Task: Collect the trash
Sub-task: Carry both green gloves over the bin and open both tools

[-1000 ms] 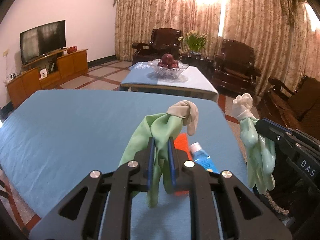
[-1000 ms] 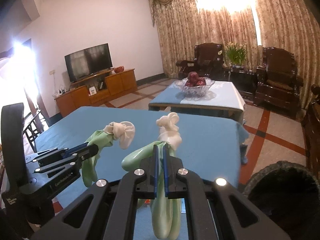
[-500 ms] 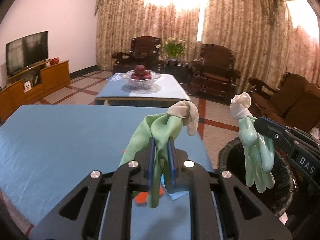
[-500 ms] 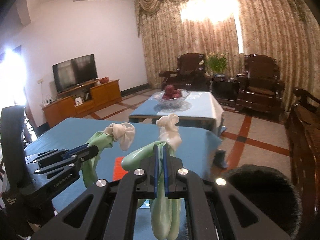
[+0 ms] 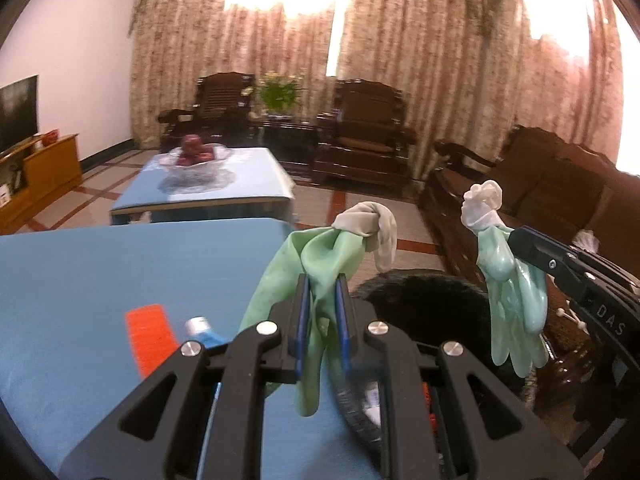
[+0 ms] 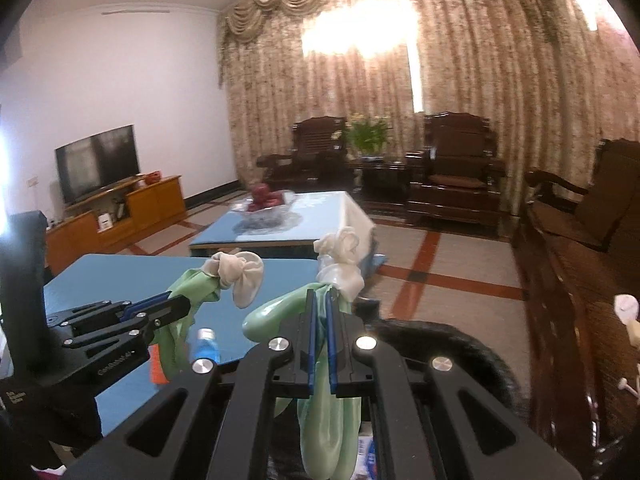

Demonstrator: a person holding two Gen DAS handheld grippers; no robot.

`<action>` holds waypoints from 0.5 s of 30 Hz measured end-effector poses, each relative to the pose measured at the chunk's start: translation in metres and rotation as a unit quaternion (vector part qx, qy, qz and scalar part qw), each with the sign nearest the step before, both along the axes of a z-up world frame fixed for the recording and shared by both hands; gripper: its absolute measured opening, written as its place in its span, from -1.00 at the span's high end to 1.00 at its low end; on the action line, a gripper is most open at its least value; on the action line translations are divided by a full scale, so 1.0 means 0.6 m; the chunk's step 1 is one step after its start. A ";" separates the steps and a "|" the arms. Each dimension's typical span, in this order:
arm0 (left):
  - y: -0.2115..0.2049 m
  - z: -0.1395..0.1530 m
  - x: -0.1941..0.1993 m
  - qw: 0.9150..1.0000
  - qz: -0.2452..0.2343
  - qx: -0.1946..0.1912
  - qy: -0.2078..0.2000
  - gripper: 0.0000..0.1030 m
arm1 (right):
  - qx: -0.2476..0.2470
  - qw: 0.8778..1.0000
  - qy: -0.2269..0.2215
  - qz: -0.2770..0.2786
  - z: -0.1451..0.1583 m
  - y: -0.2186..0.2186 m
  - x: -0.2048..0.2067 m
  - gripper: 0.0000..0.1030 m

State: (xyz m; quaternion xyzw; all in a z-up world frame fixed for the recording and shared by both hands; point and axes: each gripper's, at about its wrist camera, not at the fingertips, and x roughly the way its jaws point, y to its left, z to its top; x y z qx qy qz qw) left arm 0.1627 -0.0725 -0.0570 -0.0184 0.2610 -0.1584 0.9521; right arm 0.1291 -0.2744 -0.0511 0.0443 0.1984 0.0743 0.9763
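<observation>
Two grippers each clamp a pale green rubber glove. Nearest in its own view, the left gripper (image 5: 320,312) has its blue pads pressed together on the left glove (image 5: 316,264), whose whitish cuff flops over beyond the tips and whose fingers hang below the jaws. To its right, the right gripper (image 6: 320,320) is likewise clamped on the right glove (image 6: 324,432), with the knotted white cuff standing up past the fingertips and the green fingers dangling underneath. Just below and ahead of both tools lies the dark round trash bin (image 5: 420,300). Left of the left gripper, on the blue table (image 5: 100,272), lie an orange packet (image 5: 146,336) and a blue bottle (image 5: 204,332). Farther ahead stands a low table bearing a fruit bowl (image 6: 264,200), then dark armchairs (image 6: 456,168) before the curtains.
</observation>
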 end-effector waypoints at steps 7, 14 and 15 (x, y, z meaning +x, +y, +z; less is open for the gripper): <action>-0.088 -0.019 0.010 0.999 -0.046 0.001 0.005 0.77 | -0.006 0.999 0.011 -0.041 -0.013 -0.070 0.000 0.91; -0.158 -0.055 0.029 0.996 -0.081 0.002 0.024 0.77 | -0.004 0.997 0.037 -0.069 -0.052 -0.120 0.017 0.91; -0.168 -0.061 0.033 0.996 -0.086 0.002 0.029 0.77 | -0.003 0.997 0.040 -0.071 -0.056 -0.125 0.020 0.91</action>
